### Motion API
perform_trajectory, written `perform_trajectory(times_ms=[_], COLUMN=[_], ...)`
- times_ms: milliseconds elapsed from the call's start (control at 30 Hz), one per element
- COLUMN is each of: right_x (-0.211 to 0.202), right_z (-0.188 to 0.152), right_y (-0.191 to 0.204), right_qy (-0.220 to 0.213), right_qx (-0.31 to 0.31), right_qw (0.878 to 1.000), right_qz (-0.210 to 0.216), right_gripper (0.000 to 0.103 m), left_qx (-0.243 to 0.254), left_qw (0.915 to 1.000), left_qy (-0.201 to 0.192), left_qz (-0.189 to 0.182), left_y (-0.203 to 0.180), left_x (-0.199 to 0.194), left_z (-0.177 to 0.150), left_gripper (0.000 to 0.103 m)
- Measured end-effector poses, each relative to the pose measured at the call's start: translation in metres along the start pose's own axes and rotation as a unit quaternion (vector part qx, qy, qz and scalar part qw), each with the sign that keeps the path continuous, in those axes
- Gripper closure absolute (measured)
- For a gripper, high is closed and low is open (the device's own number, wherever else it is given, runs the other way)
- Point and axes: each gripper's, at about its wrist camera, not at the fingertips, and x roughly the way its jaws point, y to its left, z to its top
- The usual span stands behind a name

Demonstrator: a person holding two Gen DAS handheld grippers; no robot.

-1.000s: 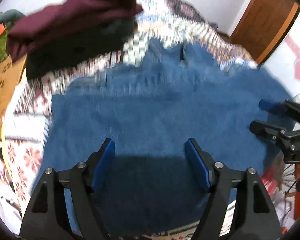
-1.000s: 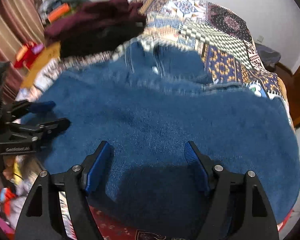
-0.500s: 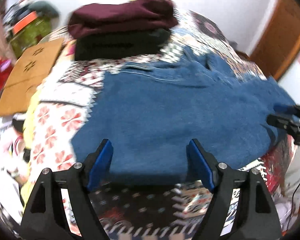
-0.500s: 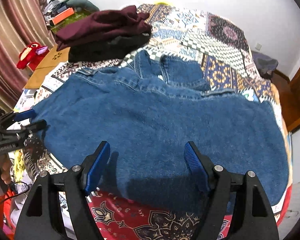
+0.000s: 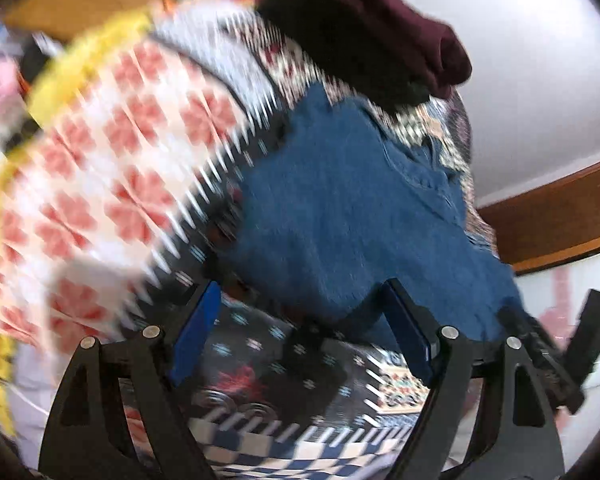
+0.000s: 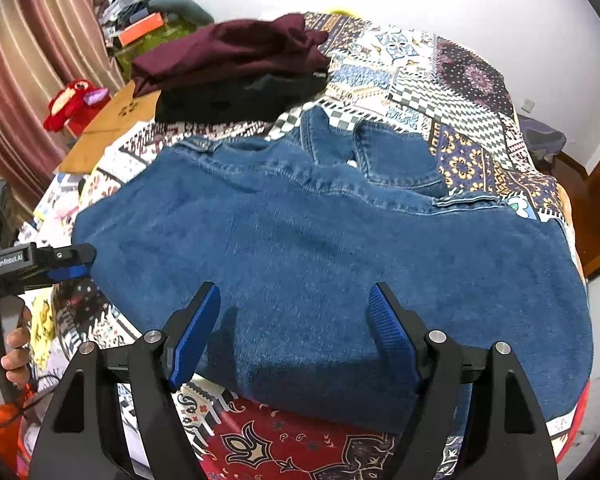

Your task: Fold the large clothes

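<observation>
A large blue denim garment point(image 6: 320, 248) lies spread flat across the patterned bedspread point(image 6: 460, 92). My right gripper point(image 6: 296, 332) hovers over its near edge, open, with nothing between the blue pads. In the blurred, tilted left wrist view the denim garment point(image 5: 340, 216) shows its left corner. My left gripper point(image 5: 304, 336) hangs over that corner with its jaws opening and nothing pressed between them. The left gripper point(image 6: 66, 262) also appears at the garment's left edge in the right wrist view, held by a hand point(image 6: 16, 356).
A maroon garment point(image 6: 228, 52) lies folded on a black one point(image 6: 236, 96) at the bed's far left. A cardboard sheet point(image 6: 108, 128) and a red plush toy point(image 6: 72, 102) sit beside the bed. A wooden door point(image 6: 596, 208) stands at the right.
The left gripper has swung left off the denim to its left corner and rolled, so its view is tilted. The right gripper has drawn back slightly toward the near edge.
</observation>
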Motion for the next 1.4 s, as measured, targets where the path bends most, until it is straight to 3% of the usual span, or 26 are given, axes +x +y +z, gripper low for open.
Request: perform_trajectory(times_ms=[200,367,433,500,533,700,867,1033,1133,1267,1400], right_x=[0.001,-0.004,-0.006,-0.007,-0.007,0.005,0.021,0.045,0.051,0.045,0.023], right_z=[-0.002,0.005,0.008,0.01,0.011,0.016,0.016,0.016,0.019,0.021,0.016], right_y=[-0.005,-0.014,-0.018,-0.02,-0.021,-0.018,0.002,0.033,0.039,0.027,0.0], right_qy=[0.004,-0.005,-0.009,-0.012,-0.013,0.004,0.027,0.048,0.056,0.061,0.036], right_qx=[0.004,0.018,0.027,0.036,0.041,0.055,0.038,0.013,0.014,0.028,0.055], right_qw=[1.0,1.0,0.999,0.999,0.999,0.998,0.998,0.995,0.994,0.99,0.99], right_qz=[-0.003,-0.011,-0.013,-0.012,-0.011,0.003,0.031,0.088,0.091,0.121,0.125], right_gripper=[0.029,0.029,0.029,0.029,0.029,0.029,0.029,0.028,0.026,0.026,0.026], left_qx=[-0.019,-0.035,-0.031,-0.023,-0.019,0.014,0.053,0.092,0.113,0.132,0.158], left_qw=[0.9964,0.997,0.9988,0.9994,0.9992,0.9949,0.9838,0.9653,0.9589,0.9572,0.954], left_qy=[0.031,0.018,-0.008,-0.027,-0.033,-0.097,-0.169,-0.244,-0.26,-0.257,-0.254], left_qz=[-0.076,-0.067,-0.038,-0.008,-0.01,-0.026,-0.029,-0.012,0.003,0.017,0.018], left_y=[-0.011,-0.019,-0.024,-0.027,-0.029,-0.051,-0.078,-0.111,-0.122,-0.138,-0.165], left_x=[0.024,0.045,0.048,0.048,0.046,0.005,-0.049,-0.096,-0.105,-0.103,-0.095], left_z=[0.011,0.029,0.037,0.041,0.043,0.047,0.045,0.042,0.036,0.031,0.028], left_gripper=[0.021,0.021,0.029,0.056,0.062,0.08,0.081,0.082,0.082,0.082,0.082])
